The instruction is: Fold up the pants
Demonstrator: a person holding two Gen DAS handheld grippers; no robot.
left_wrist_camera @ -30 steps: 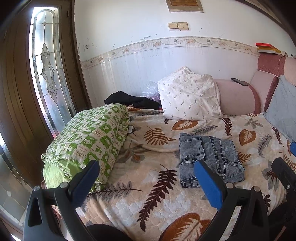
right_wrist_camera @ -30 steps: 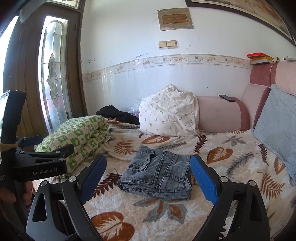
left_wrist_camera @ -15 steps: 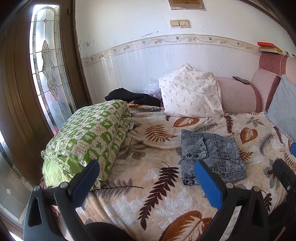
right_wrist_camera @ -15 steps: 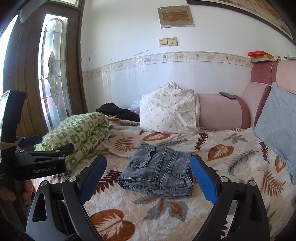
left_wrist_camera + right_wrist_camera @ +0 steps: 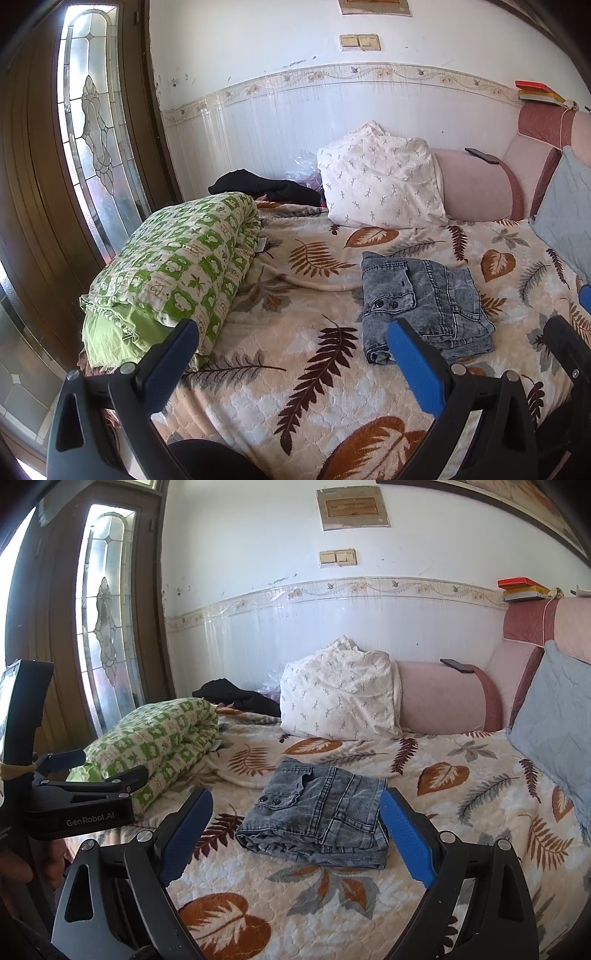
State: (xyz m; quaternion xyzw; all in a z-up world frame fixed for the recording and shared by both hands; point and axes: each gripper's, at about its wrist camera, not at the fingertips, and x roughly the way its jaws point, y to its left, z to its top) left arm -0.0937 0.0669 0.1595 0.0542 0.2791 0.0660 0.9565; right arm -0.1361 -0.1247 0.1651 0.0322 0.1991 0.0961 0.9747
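Grey washed-denim pants [image 5: 314,812] lie folded in compact rectangle on leaf-print quilted bedspread [image 5: 461,775]. Left gripper [image 5: 291,354], right gripper [image 5: 295,830] both spread wide, empty, clear of pants. Fold looks complete; nothing obvious left.

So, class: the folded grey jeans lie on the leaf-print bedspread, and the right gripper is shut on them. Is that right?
Not quite. The folded grey jeans do lie on the leaf-print bedspread, but the right gripper is open and holds nothing; its blue pads stand apart, clear of the denim. The right wrist view shows it.
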